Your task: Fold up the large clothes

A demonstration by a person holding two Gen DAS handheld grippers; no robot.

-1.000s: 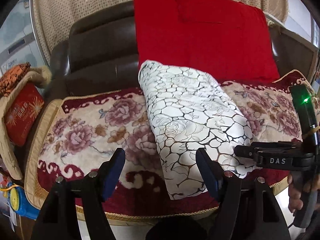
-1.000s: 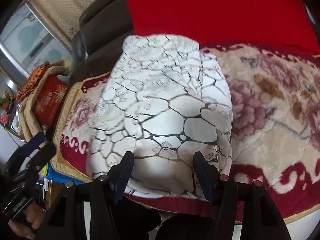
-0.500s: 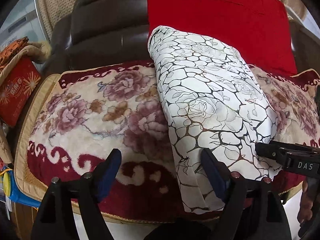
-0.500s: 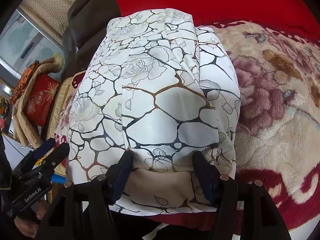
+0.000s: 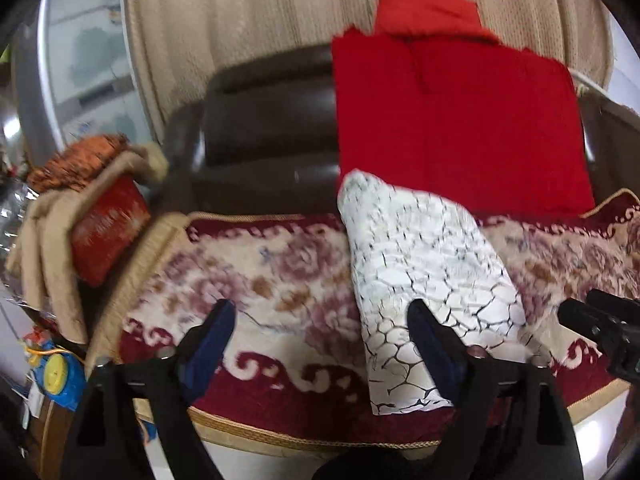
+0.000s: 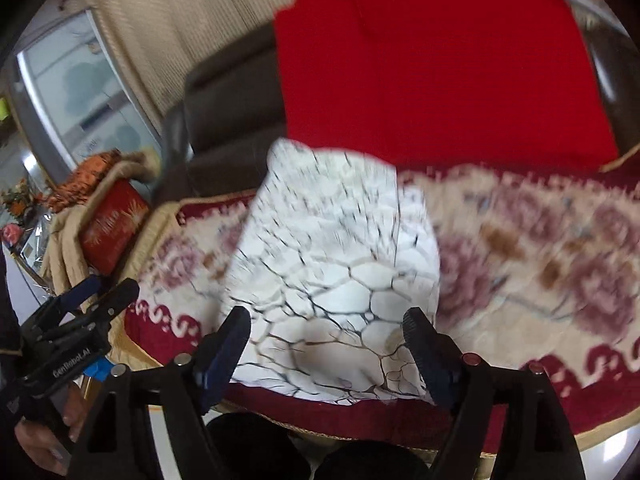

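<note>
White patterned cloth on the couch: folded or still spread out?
Folded. The white patterned cloth lies as a narrow, layered bundle across the floral cover, neither hand-held gripper holding it.

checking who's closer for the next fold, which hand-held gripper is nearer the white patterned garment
Right. The right hand-held gripper hangs open directly over the near end of the garment. The left hand-held gripper, also open, sits off its left edge, mostly over the floral cover.

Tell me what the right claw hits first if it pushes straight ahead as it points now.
Most likely the folded white crackle-print garment: its near edge lies between the open right claw fingers, on the floral sofa cover. Depth is blurred, so contact distance is unclear.
</note>
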